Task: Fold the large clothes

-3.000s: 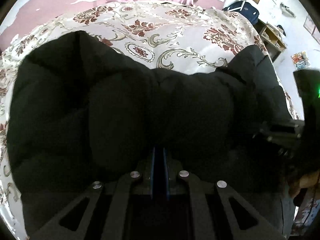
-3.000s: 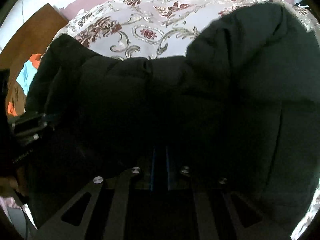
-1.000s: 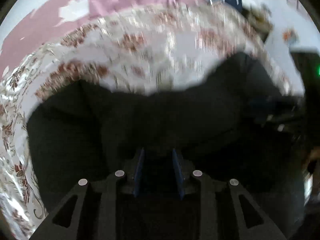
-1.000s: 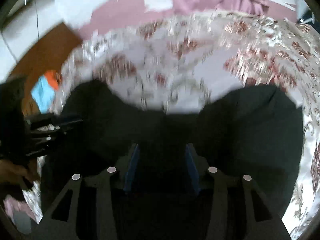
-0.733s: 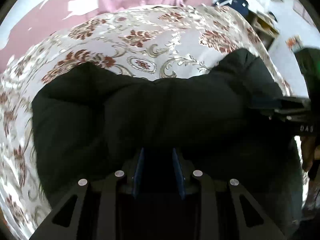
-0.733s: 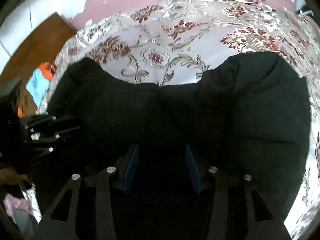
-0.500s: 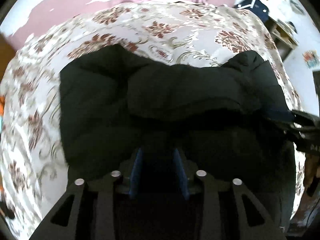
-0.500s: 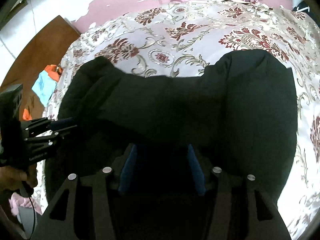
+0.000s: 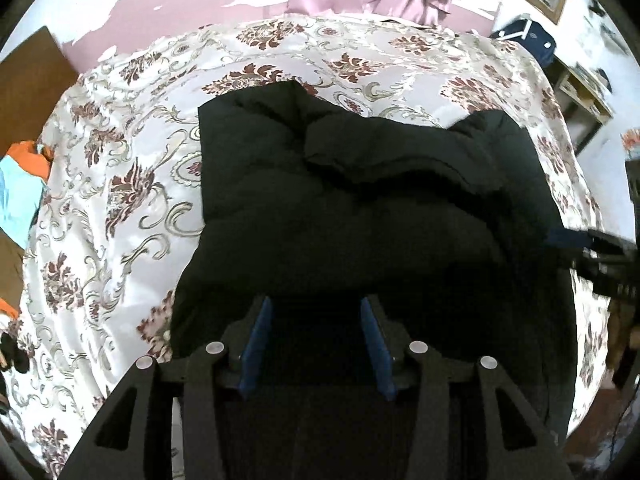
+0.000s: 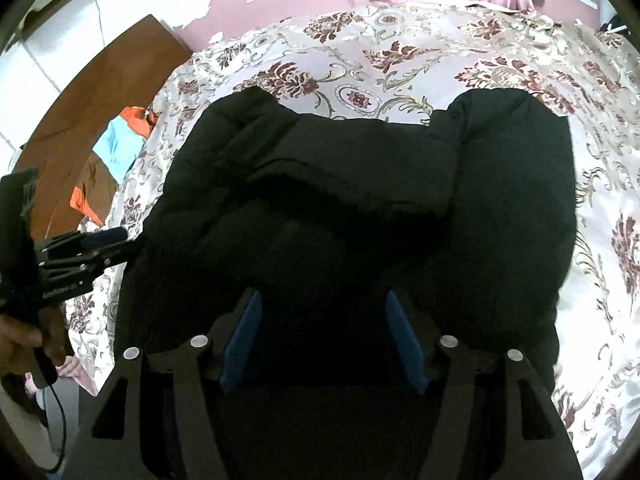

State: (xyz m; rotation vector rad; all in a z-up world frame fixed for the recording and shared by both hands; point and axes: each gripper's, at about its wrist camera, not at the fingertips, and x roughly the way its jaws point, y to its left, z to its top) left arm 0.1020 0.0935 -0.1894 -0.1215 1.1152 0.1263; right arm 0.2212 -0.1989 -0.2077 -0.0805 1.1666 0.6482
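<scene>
The puffy black jacket (image 9: 360,208), folded near the bedspread's (image 9: 120,184) front edge, may spring open: left gripper (image 9: 314,344) and right gripper (image 10: 322,344) jaws are opening, empty

A black padded coat (image 10: 360,184) fills the middle of the frame, bunched on a flowered bedspread (image 10: 420,52). At the bottom, the right gripper (image 10: 322,340) is opening, blue pads clear of the coat. The left gripper (image 10: 108,240) reaches in at left.

both fisheye views were sharp, edges bowed and black-rimmed; bedspread (image 9: 120,184) glared bright, the jacket (image 9: 360,208) lost detail in darkness.
</scene>
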